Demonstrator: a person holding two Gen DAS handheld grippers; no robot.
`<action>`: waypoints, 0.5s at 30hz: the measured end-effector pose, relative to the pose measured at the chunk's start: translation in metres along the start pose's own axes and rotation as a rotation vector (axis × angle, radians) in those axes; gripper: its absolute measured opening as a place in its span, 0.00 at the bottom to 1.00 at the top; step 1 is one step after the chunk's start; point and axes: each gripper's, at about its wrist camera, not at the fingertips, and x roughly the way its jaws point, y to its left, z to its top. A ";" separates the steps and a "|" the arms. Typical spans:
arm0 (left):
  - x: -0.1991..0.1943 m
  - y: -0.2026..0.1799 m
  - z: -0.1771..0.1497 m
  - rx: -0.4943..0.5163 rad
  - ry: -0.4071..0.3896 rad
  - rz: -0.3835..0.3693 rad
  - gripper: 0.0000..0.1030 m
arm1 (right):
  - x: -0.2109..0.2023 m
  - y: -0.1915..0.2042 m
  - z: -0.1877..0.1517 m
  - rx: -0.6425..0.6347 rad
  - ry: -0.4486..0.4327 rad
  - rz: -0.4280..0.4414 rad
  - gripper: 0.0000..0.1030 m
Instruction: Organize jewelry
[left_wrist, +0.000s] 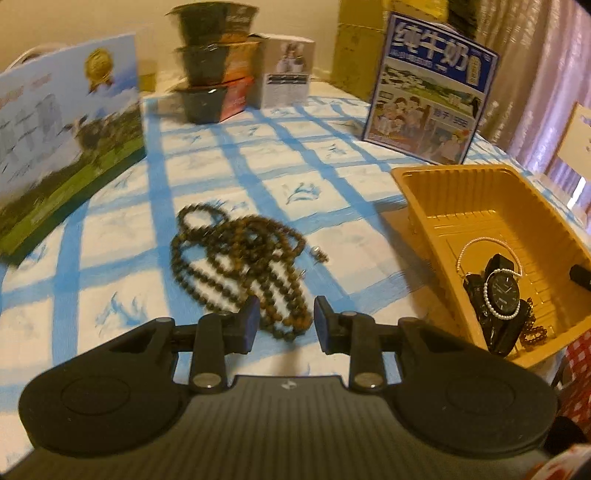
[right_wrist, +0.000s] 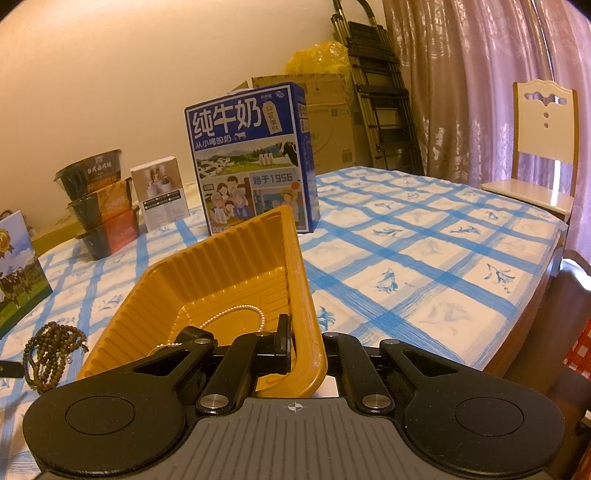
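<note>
Left gripper (left_wrist: 284, 319) hovers over the near end of the brown bead necklace (left_wrist: 240, 258) heaped on the table (left_wrist: 332, 177), fingers part-spread with nothing pinched; judged best to lower onto a bunched cluster so several strands are caught at once. Right gripper (right_wrist: 291, 345) has fingers pressed together on the near wall of the yellow plastic tray (right_wrist: 207, 266), tilting it; the wristwatch (left_wrist: 500, 291) and pearl bracelet (left_wrist: 491, 273) already lie inside. Open cloth lies between necklace and tray; the milk carton (left_wrist: 428, 88) stands well behind.
</note>
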 end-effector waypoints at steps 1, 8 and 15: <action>0.005 -0.004 0.002 0.018 -0.001 -0.009 0.27 | 0.000 0.000 0.000 0.000 0.000 0.000 0.05; 0.041 -0.026 0.016 0.115 -0.013 -0.056 0.27 | 0.000 0.000 0.000 -0.001 0.000 -0.001 0.05; 0.073 -0.033 0.025 0.129 0.003 -0.032 0.26 | 0.000 0.000 0.000 -0.005 0.000 -0.007 0.05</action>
